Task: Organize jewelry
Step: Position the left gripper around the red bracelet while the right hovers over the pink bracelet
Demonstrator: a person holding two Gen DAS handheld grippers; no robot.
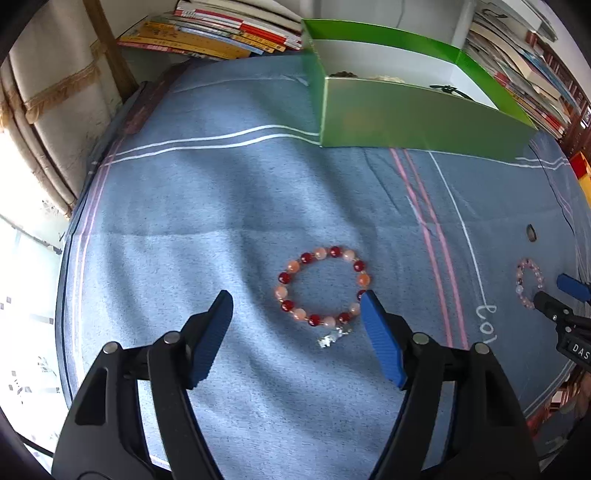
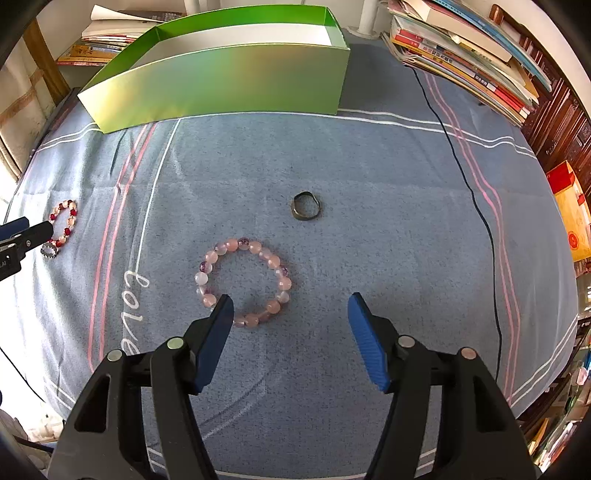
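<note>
A red and orange bead bracelet [image 1: 320, 286] with a silver charm lies on the blue cloth. My left gripper [image 1: 297, 301] is open over it, its right finger touching the ring's right side. It also shows in the right wrist view [image 2: 63, 228]. A pale pink bead bracelet [image 2: 243, 282] lies on the cloth; my right gripper [image 2: 291, 304] is open, its left finger over the bracelet's near left edge. It shows small in the left wrist view [image 1: 529, 282]. A dark ring [image 2: 306, 206] lies beyond it. The green box [image 2: 221, 77] stands open at the back, with some items inside [image 1: 384, 78].
Stacks of books [image 2: 469, 55] line the back right and back left [image 1: 218, 33]. A thin black cable [image 2: 476, 199] runs across the cloth on the right. A yellow and red packet [image 2: 570, 218] lies at the right edge.
</note>
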